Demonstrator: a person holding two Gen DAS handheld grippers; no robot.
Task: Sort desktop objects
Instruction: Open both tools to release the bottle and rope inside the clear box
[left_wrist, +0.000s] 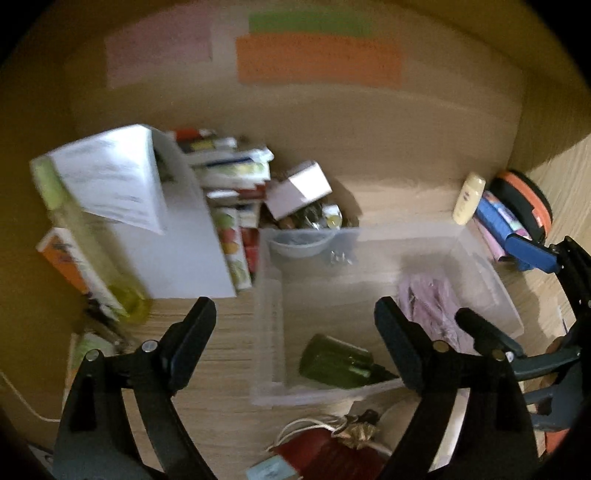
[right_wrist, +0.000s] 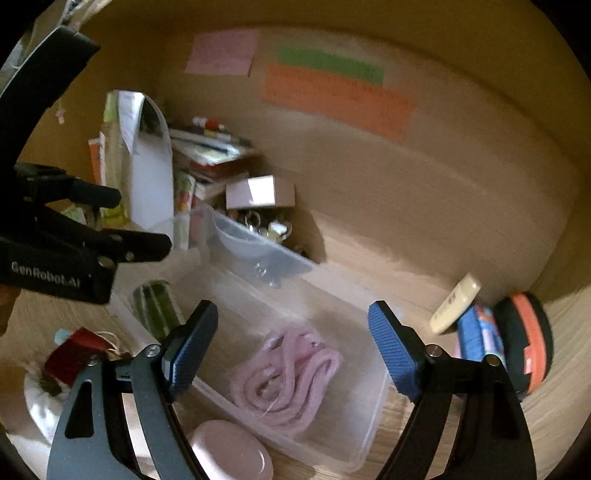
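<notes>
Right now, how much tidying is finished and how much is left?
Done: the green bottle and pink cord lie in the clear bin. In hand: nothing; left gripper and right gripper are open. Left: cream bottle, red pouch, pink case.

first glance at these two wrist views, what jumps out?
A clear plastic bin sits mid-desk, holding a coiled pink cable and a dark green bottle. Behind it to the left leans a pile of books, and bright orange paper hangs on the back wall. Both grippers, left gripper and right gripper, hover open and empty.
</notes>
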